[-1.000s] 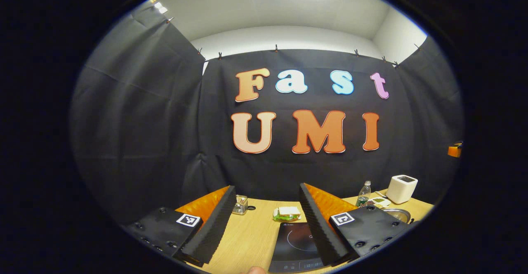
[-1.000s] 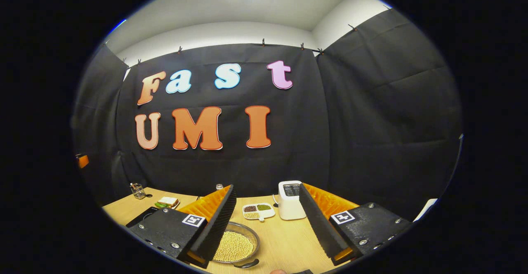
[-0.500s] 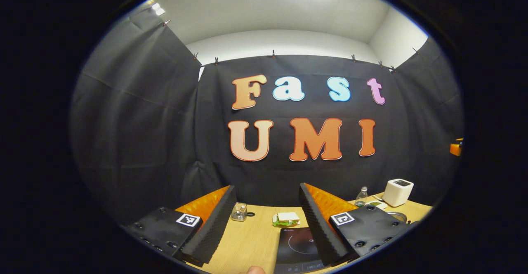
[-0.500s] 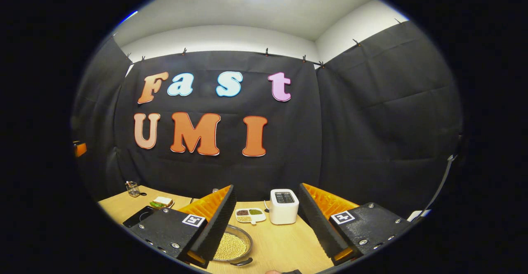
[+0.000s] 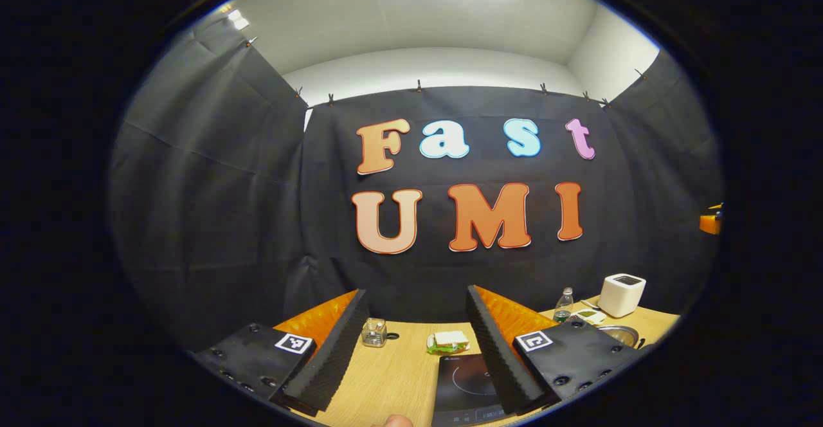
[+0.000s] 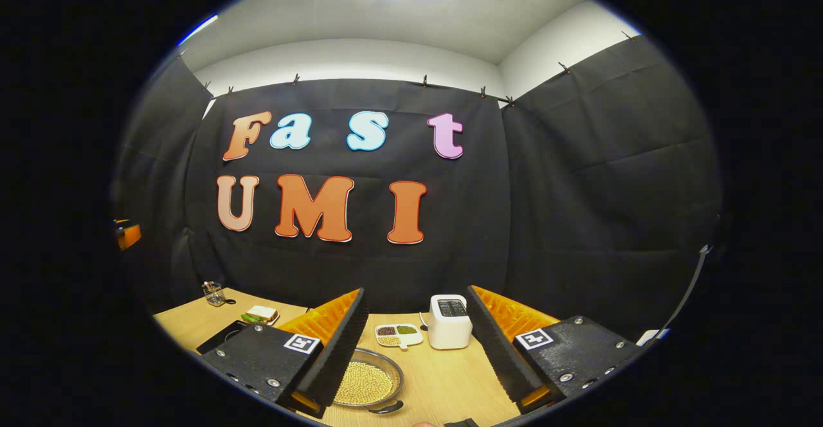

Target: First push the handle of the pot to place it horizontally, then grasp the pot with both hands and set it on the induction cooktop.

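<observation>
Wooden table is the biggest thing we see, pale and running across the bottom of both views under the black cloth wall. On it, in the left gripper view, the dark induction cooktop lies flat at the near edge, partly behind one finger of the left gripper, whose two fingers stand wide apart with nothing between them. Beyond the cooktop sits a sandwich, and to its left a small glass jar. Far to the right in that view we see a white toaster, a plastic bottle and the rim of the pot just past the gripper body.

In the right gripper view the right gripper is also spread open and grips nothing. The pot is a shallow metal pan full of pale yellow beans, resting on the table near the front edge, part of it behind the gripper's one finger; its dark handle points toward the near edge. It is well apart from the cooktop, which shows at the left. Behind the pot are the toaster and a small divided dish of dark, green and pale grains. We see the sandwich and jar at far left
</observation>
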{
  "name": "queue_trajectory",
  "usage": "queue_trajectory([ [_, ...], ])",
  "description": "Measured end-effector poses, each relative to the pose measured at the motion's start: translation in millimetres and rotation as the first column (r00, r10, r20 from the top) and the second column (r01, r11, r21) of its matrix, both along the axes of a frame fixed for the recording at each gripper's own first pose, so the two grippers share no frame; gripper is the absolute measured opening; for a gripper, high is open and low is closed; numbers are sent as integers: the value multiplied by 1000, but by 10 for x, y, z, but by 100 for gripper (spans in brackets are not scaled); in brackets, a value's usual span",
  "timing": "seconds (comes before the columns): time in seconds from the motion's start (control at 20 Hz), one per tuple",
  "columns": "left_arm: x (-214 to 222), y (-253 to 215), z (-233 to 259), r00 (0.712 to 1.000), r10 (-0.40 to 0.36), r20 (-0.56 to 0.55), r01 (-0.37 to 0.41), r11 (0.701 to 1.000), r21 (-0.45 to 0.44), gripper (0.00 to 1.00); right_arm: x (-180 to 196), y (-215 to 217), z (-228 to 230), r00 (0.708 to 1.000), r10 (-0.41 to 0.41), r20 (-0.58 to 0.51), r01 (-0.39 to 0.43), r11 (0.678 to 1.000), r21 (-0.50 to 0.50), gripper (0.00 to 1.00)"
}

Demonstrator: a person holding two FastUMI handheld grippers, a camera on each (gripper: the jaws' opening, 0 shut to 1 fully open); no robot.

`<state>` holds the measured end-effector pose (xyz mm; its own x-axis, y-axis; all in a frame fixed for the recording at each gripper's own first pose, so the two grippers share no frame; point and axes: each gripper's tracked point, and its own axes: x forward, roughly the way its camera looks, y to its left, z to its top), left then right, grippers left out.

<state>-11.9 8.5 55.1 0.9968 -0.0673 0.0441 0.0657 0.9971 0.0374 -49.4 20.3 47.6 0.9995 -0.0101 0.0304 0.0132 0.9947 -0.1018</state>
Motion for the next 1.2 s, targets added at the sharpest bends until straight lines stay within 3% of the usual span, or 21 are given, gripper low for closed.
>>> queue_trajectory([
  [0.15, 11, 11, 0, 1000, -11, -12, 10, 999, -53, 100, -19, 65, 2, 1000, 21, -2, -21, 1000, 0, 95],
  [0.35, -24, 92, 28, 1000, 14, 4, -13, 1000, -8, 99, -20, 132, -4, 999, 41, 3, -41, 999, -5, 88],
  [0.55, -78, 58, 18, 1000, 2, 9, -2, 1000, -14, 100, -36, 281, -211, 995, 79, -60, -78, 997, 22, 65],
  [0.6, -82, 61, 9, 1000, 0, 9, 0, 1000, -12, 100, -49, 309, -307, 992, 85, -89, -82, 996, 33, 50],
  [0.65, -85, 76, 4, 1000, 0, 9, 0, 1000, -10, 100, -47, 324, -408, 989, 89, -121, -85, 996, 38, 46],
  [0.7, -76, 93, -5, 1000, 2, 8, -2, 1000, -11, 100, -66, 346, -499, 985, 92, -143, -87, 995, 41, 27],
  [0.85, -75, 125, -40, 1000, 6, 3, -6, 1000, -10, 100, -87, 386, -739, 977, 94, -194, -86, 995, 48, 9],
  [0.9, -73, 135, -45, 1000, 6, 2, -6, 1000, -11, 100, -99, 420, -821, 972, 103, -212, -94, 994, 54, 9],
  [0.95, -70, 142, -53, 1000, 6, 1, -6, 1000, -12, 100, -103, 455, -912, 967, 115, -228, -103, 993, 62, 3],
  [1.2, -42, 178, -121, 1000, 10, -9, -11, 1000, -23, 100, -135, 489, -1358, 946, 137, -294, -121, 990, 71, 0],
])
